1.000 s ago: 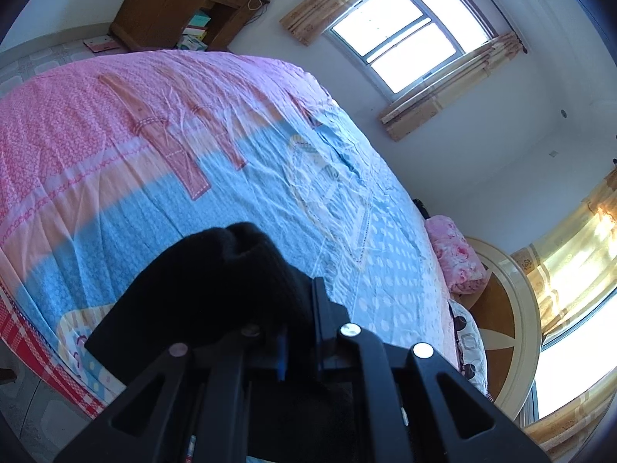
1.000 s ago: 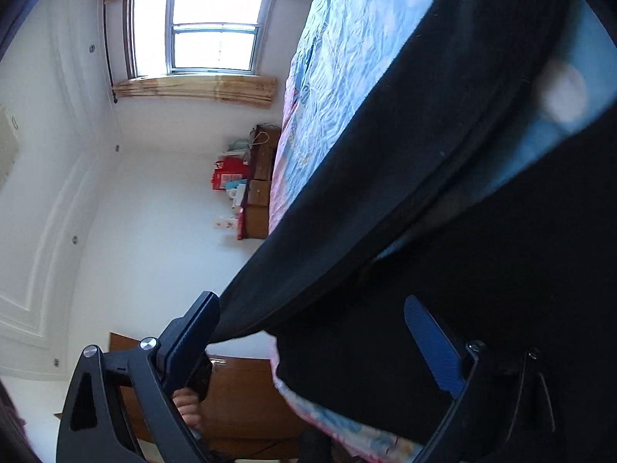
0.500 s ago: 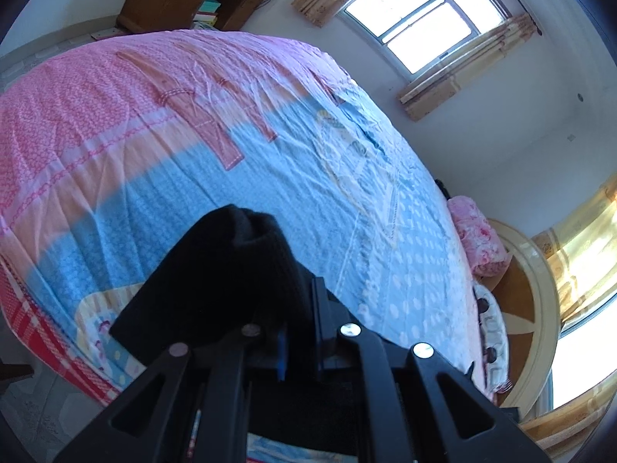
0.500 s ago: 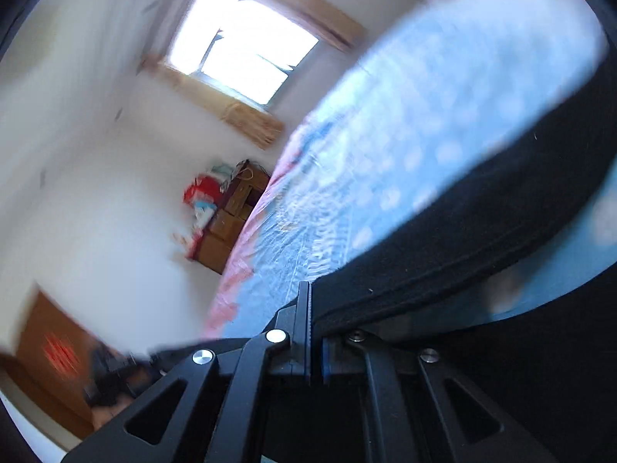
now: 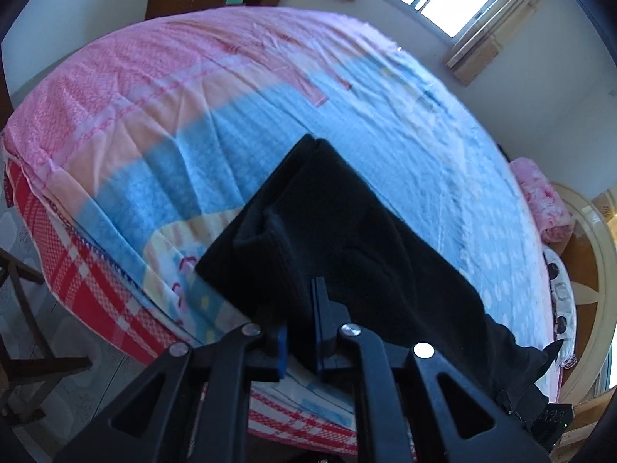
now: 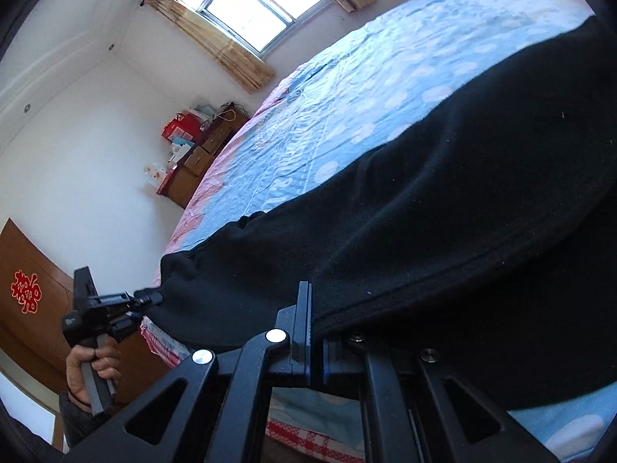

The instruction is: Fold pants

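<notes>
Pants (image 5: 347, 239) are black, lying near the bed (image 5: 239, 123) edge on the pink-and-blue cover. Left tool (image 5: 299, 332) is pinched on one end of the fabric, right tool (image 6: 314, 332) is clamped tight on a dark edge further along.

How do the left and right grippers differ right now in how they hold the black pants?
The left gripper pinches a bunched end of the black pants, with a narrow gap showing between its pads; the right gripper clamps a flat seamed edge with its pads nearly together. Beyond the left gripper the cloth lies on the bedspread near the bed's edge; past the right gripper it runs across most of the view. Both grip the same garment.
</notes>
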A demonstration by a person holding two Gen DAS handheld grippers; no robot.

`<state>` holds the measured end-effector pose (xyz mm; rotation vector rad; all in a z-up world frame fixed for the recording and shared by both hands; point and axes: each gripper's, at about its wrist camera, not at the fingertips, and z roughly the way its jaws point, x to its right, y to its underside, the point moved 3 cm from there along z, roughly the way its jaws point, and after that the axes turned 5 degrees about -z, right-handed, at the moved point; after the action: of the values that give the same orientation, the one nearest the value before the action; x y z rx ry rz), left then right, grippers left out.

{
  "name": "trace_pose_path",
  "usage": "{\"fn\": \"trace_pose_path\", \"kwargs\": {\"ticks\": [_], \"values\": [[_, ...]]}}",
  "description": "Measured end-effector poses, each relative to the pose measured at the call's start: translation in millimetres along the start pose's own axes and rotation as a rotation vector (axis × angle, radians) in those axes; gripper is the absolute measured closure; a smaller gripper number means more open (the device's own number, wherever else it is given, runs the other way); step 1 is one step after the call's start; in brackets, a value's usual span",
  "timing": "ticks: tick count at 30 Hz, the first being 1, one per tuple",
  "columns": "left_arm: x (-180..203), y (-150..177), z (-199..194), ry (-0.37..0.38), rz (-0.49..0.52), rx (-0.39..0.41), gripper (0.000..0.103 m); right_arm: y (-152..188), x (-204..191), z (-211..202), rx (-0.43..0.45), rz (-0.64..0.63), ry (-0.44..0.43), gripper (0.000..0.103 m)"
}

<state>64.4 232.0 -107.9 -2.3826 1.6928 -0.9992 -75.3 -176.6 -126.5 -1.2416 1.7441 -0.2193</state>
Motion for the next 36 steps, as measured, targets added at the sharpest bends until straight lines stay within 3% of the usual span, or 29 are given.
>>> {"fn": "trace_pose_path", "kwargs": {"ticks": [5,13,18,19,23,25,28,31,33,36], "values": [[0,-1,-6,0.018,0.006,0.002,0.090,9,4,-2,-0.007,0.012,-0.012,0.099],[13,-8,-7,-0.076,0.156,0.067,0.085,9,-7,-8,0.011,-0.062,-0.024,0.099],[5,-11,-4,-0.068,0.143,0.052,0.081,17,8,8,-0.069,-0.009,0.009,0.099],[4,-13,-6,-0.075,0.144,0.059,0.076,20,12,12,-0.082,0.014,0.004,0.099],[-8,-27,-29,-0.268,0.142,0.206,0.061,21,16,13,-0.087,0.032,-0.016,0.099],[-15,-33,-40,-0.360,0.130,0.264,0.061,22,17,14,-0.088,0.036,-0.019,0.099],[-6,-31,-51,-0.320,0.139,0.299,0.061,25,18,14,-0.087,0.043,-0.021,0.099],[32,-16,-48,-0.250,0.250,0.306,0.061,25,20,15,-0.090,0.043,-0.017,0.099],[60,-5,-37,-0.176,0.317,0.282,0.061,25,20,16,-0.092,0.041,-0.014,0.099],[91,11,-13,-0.133,0.360,0.248,0.061,25,21,16,-0.095,0.048,-0.015,0.098]]}}
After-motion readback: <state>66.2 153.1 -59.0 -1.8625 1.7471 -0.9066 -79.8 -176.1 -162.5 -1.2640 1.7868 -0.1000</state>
